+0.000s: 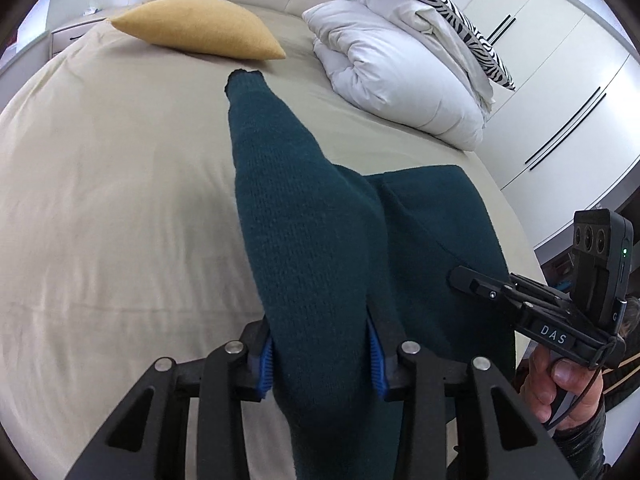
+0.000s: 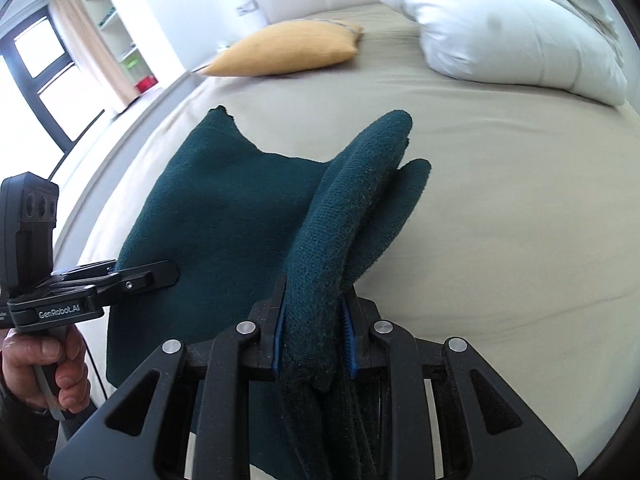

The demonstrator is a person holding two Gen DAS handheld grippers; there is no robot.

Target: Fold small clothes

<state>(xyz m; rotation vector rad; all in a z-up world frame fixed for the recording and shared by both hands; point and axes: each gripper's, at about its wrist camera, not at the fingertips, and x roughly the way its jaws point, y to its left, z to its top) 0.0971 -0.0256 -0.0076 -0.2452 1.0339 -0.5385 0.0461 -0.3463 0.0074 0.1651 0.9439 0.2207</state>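
A dark teal knit sweater [image 1: 432,220] lies partly on the beige bed sheet [image 1: 120,200] and is partly lifted. My left gripper [image 1: 322,344] is shut on a thick bunch of it, and one sleeve [image 1: 276,168] stretches away towards the cuff. My right gripper [image 2: 314,320] is shut on another folded edge of the sweater [image 2: 224,208], whose rounded folds [image 2: 368,160] stick up past the blue pads [image 2: 349,332]. Each gripper shows in the other's view: the right gripper [image 1: 460,280] at the sweater's right side, the left gripper [image 2: 168,272] at its left. A hand [image 1: 560,384] holds the handle.
A yellow pillow [image 1: 200,26] lies at the head of the bed. A folded white duvet [image 1: 400,68] with a zebra-print pillow [image 1: 440,4] sits at the far right. White wardrobe doors [image 1: 560,80] stand to the right, a window [image 2: 32,72] to the left.
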